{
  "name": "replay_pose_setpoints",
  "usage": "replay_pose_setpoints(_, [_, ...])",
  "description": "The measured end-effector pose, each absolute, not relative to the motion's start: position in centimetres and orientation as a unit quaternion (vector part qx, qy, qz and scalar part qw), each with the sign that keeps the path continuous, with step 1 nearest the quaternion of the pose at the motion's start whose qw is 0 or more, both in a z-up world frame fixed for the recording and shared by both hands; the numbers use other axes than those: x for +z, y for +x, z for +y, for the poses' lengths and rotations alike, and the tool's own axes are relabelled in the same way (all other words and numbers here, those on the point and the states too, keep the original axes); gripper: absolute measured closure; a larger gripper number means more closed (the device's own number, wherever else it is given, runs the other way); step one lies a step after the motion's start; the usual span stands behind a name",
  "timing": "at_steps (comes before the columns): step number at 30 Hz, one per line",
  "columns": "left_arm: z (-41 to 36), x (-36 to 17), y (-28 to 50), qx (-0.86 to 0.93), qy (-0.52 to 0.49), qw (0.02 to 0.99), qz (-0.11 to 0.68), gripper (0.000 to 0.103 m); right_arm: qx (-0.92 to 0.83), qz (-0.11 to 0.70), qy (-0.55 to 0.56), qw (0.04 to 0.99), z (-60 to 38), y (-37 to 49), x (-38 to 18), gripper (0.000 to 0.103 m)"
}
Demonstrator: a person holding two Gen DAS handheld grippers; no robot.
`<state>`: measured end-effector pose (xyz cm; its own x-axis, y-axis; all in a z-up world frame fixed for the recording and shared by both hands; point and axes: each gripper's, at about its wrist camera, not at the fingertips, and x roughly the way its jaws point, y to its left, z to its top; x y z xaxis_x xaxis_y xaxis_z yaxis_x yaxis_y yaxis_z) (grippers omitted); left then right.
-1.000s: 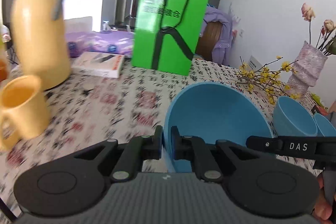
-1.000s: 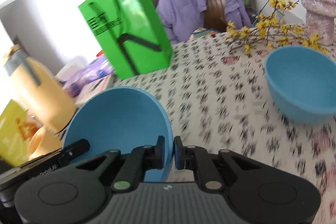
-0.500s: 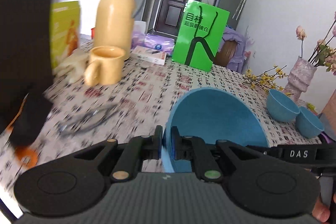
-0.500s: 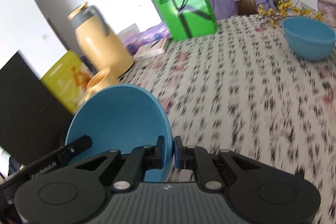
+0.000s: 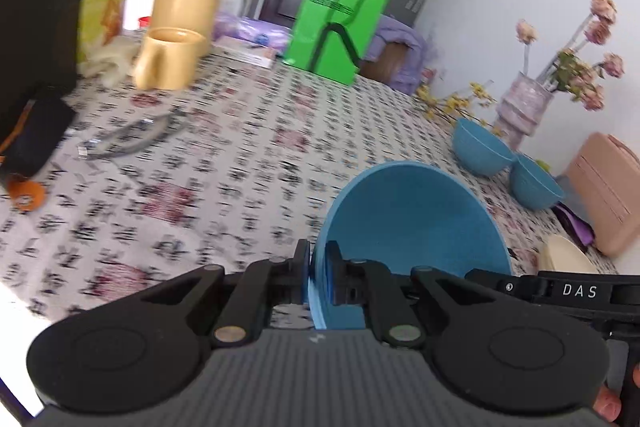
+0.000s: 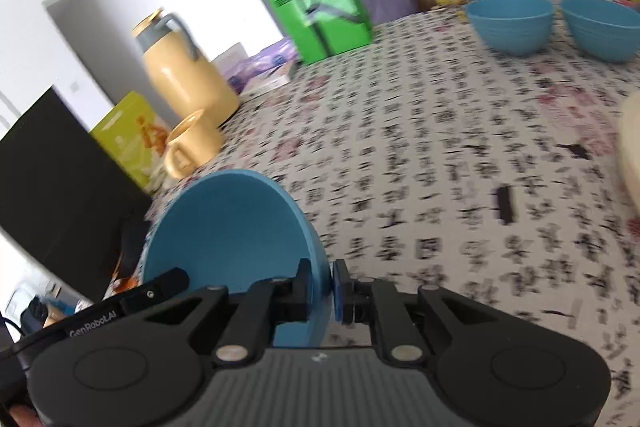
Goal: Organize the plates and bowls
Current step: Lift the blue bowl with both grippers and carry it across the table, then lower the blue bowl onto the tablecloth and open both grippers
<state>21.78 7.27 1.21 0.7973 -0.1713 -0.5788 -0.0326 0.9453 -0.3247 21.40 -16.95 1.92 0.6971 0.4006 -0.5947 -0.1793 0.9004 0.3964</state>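
Our left fingers and right fingers both pinched on opposite rims of the blue bowl, above bare counter before it.

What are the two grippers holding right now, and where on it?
Both hold one large blue bowl by its rim: the left gripper clamps one side, the right gripper the opposite side, one finger inside, one outside.

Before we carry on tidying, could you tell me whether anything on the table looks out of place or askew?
Mainly the held bowl: both grippers, left and right, pinch its rim, and it is tipped steeply. A loose cable lies on the cloth. The two other bowls sit upright.
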Motion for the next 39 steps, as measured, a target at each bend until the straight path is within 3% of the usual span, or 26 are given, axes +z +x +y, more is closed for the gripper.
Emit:
replay_pose_setpoints(16, [3.1, -0.4, 26.6, -0.076, -0.138, 0.929, 0.336, 0.091, 0.118, 0.344, 0.17, 0.916, -21.0, 24.6, 0.7, 0.089])
replay_pose_setpoints(19, [2.9, -0.5, 26.7, -0.079, -0.11, 0.935, 0.328, 0.076, 0.119, 0.332, 0.152, 0.923, -20.6, 24.9, 1.0, 0.088])
replay_pose_setpoints(20, [2.8, -0.4, 26.5, -0.08, -0.103, 0.937, 0.323, 0.062, 0.12, 0.325, 0.146, 0.927, -20.6, 24.8, 1.0, 0.088])
replay_pose_setpoints(22, [2.8, -0.2, 26.0, -0.076, -0.09, 0.943, 0.31, 0.057, 0.121, 0.311, 0.137, 0.933, -20.5, 24.6, 1.4, 0.087])
replay_pose_setpoints(25, [2.8, 0.3, 25.4, -0.073, -0.078, 0.949, 0.297, 0.046, 0.122, 0.3, 0.132, 0.937, -20.6, 24.4, 1.7, 0.071])
replay_pose_setpoints(28, [2.7, 1.0, 24.9, -0.066, -0.067, 0.954, 0.283, 0.039, 0.13, 0.299, 0.126, 0.937, -20.6, 24.3, 1.8, 0.068])
replay_pose_setpoints(29, [2.6, 1.2, 24.5, -0.065, -0.062, 0.958, 0.274, 0.029, 0.13, 0.294, 0.12, 0.939, -20.5, 24.0, 2.0, 0.065])
replay_pose_setpoints(30, [2.6, 1.5, 23.9, -0.063, -0.055, 0.962, 0.26, 0.016, 0.132, 0.287, 0.113, 0.942, -20.5, 23.7, 2.2, 0.058])
replay_pose_setpoints(33, [2.4, 2.0, 21.1, -0.054, -0.027, 0.979, 0.197, 0.002, 0.143, 0.243, 0.066, 0.957, -20.1, 21.5, 3.1, 0.033])
replay_pose_setpoints(39, [2.1, 1.5, 15.6, -0.023, -0.018, 0.991, 0.134, 0.0, 0.174, 0.134, -0.082, 0.972, -19.2, 14.8, 3.1, 0.016])
